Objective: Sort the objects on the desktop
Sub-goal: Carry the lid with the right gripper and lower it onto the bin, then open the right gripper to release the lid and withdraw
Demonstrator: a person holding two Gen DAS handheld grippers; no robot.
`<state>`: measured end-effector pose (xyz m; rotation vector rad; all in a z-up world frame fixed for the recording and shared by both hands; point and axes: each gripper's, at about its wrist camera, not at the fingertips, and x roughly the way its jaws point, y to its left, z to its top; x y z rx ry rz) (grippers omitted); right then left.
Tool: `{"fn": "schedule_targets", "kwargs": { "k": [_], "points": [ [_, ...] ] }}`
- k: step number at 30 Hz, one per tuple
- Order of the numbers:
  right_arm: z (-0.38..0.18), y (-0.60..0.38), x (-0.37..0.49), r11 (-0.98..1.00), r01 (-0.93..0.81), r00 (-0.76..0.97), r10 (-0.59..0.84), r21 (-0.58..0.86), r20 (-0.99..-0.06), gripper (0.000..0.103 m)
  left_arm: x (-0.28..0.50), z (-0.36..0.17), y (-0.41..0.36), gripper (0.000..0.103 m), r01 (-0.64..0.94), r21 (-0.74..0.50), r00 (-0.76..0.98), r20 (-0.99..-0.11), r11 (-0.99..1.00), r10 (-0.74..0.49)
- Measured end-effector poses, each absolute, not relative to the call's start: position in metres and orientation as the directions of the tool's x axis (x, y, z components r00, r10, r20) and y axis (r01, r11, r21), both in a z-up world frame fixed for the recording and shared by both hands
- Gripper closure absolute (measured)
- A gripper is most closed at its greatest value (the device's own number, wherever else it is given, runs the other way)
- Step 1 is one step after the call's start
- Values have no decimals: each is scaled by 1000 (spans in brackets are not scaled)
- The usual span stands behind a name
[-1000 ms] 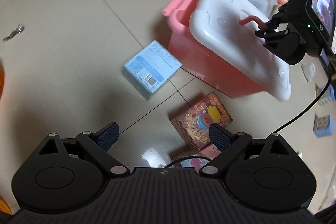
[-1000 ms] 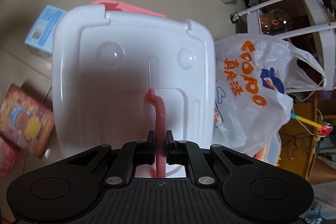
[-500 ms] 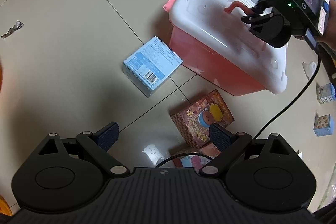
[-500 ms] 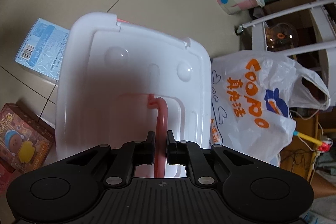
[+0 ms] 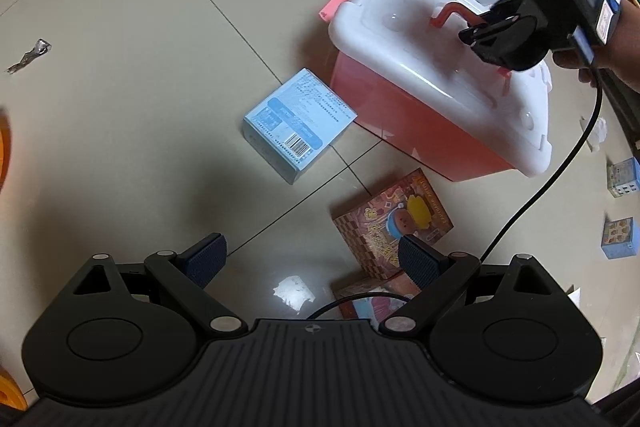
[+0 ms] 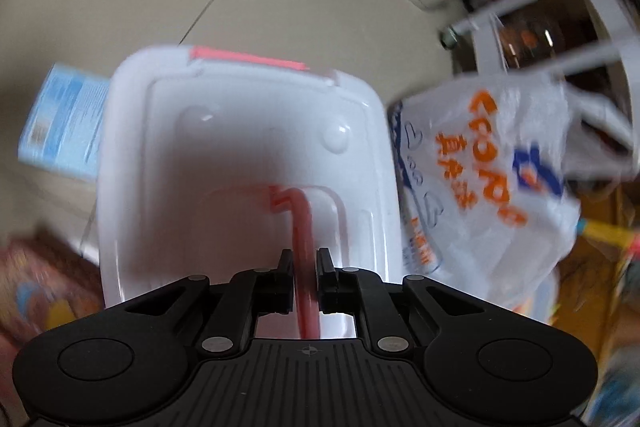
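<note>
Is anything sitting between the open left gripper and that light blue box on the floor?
Nothing visible does. Bare floor tile lies between the left gripper and the light blue box; the cartoon box sits off to the side.

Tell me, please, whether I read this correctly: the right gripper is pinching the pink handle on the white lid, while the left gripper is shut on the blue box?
Not quite. The left gripper is open and holds nothing; the blue box lies on the floor ahead of it, as the left wrist view shows. The rest stands: the right gripper is pinching the pink handle on the white lid.
</note>
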<state>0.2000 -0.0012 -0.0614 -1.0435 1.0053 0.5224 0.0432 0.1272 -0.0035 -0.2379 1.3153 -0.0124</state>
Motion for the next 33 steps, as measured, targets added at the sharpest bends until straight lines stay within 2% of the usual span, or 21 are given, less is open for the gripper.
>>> {"fn": "schedule_targets", "kwargs": {
  "k": [6, 7, 9, 18, 25, 33],
  "points": [
    [-56, -7, 201, 521, -737, 465, -74, -431, -882, 91, 41, 2, 134, 8, -151, -192, 267, -953, 970, -147],
    [-54, -9, 200, 537, -729, 465, -66, -425, -883, 81, 40, 2, 135, 8, -153, -189, 267, -953, 970, -144],
    [-51, -15, 200, 578, -703, 469, -62, -415, -881, 70, 39, 3, 135, 8, -155, -187, 266, -954, 970, -142],
    [-13, -59, 184, 779, -542, 522, 19, -315, -852, 45, 34, 10, 126, 8, -134, -173, 285, -950, 976, -129],
    [21, -107, 157, 915, -351, 578, 46, -197, -815, 41, 31, 18, 111, 8, -89, -157, 300, -946, 984, -124],
    [22, -145, 102, 976, -188, 582, 22, -108, -813, 39, 24, 24, 78, 8, 33, -106, 325, -939, 994, -111]
  ]
}}
